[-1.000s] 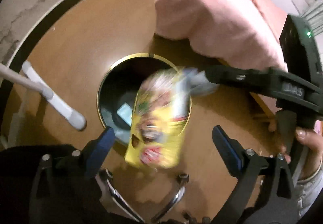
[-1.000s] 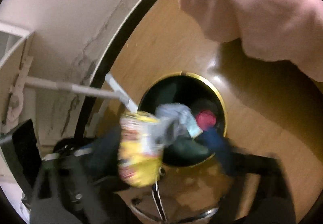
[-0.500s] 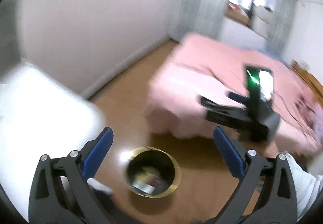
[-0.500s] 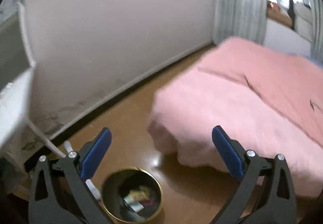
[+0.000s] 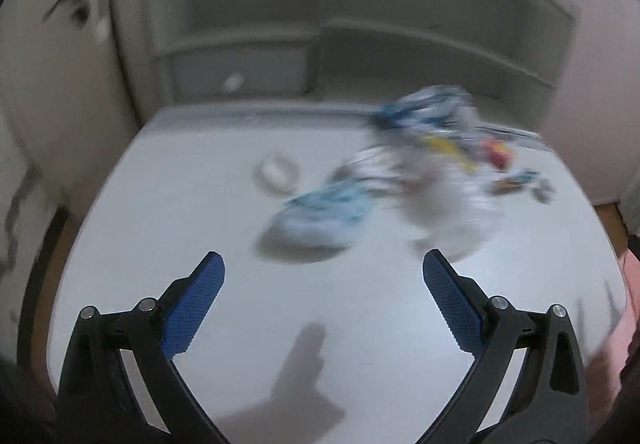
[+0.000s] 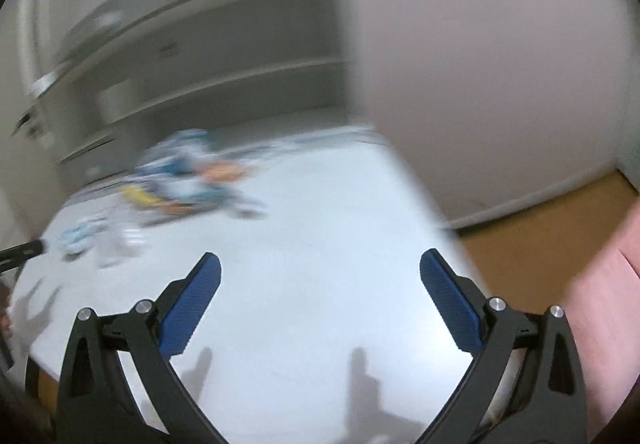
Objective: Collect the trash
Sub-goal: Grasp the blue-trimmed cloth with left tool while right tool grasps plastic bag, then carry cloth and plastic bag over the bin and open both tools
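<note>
Blurrily, wrappers [image 5: 424,164] lie on the desk [image 5: 360,304] beyond both spread, empty tools [image 5: 322,284] [image 6: 320,280].

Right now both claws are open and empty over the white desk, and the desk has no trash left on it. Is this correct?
Not quite. Wrappers still lie on the white desk, as the left wrist view shows. The left claw and right claw are indeed open and empty.

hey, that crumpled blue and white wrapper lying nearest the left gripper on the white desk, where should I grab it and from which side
Probably from above. The blue and white wrapper lies low on the white desk, so pinch its raised crumpled middle with the open left gripper, avoiding the white ring behind it. Motion blur hides its folds.
</note>
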The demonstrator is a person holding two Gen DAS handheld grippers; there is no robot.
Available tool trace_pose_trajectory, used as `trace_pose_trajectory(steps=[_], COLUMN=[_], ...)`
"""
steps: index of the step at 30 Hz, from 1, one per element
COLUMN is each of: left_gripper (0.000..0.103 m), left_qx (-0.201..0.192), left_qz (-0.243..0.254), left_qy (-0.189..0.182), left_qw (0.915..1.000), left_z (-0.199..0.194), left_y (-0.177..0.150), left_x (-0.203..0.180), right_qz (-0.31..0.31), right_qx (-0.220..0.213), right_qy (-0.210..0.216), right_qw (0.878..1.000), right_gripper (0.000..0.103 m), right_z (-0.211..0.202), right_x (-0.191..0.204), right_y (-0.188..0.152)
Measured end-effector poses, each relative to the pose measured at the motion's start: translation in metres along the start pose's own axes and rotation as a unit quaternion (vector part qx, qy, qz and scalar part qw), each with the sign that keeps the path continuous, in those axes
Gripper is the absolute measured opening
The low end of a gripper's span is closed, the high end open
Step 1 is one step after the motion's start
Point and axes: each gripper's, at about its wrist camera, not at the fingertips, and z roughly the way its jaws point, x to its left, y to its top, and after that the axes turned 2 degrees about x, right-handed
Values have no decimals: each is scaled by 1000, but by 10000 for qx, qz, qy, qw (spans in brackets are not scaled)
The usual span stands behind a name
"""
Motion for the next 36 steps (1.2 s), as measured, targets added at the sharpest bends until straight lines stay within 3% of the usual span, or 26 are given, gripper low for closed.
trace_pose_trajectory(steps=[4,7,11,18,19,21,23,28,32,36], left_gripper=[96,96,96,95,93,75,35,22,21,21], left_qx=[187,266,395,657,654,572,545,419,52,-379], left_qz=[-31,52,278,349,377,416,325,240,48,-118], left_qy=[-79,-160,-164,-299,-292,-257,-409,-638,-688,-590], left_qw=[9998,9995,9987,9968,9967,9972,9971,9968,9976,9975], left_z=[17,32,58,87,87,86,83,73,48,13], left_y=[2,9,16,20,21,23,25,23,25,34], left_x=[9,8,2,3,3,5,9,18,31,47], right_qz=[-426,-661,-995,-1259,-1338,-1471,-1585,-1621,-1457,-1366], right_qx=[242,473,659,1010,1085,1203,1326,1512,1143,456], right_qy=[926,1322,1437,1378,1342,1286,1245,1334,1661,1824], right_qw=[9945,9879,9824,9772,9759,9733,9705,9660,9686,9726], right_gripper=[96,96,96,93,89,81,62,22,17,17], right_z=[37,60,85,122,127,134,141,147,122,81], right_x=[87,136,186,226,231,238,246,254,257,259], right_y=[23,28,38,45,44,41,36,28,38,59])
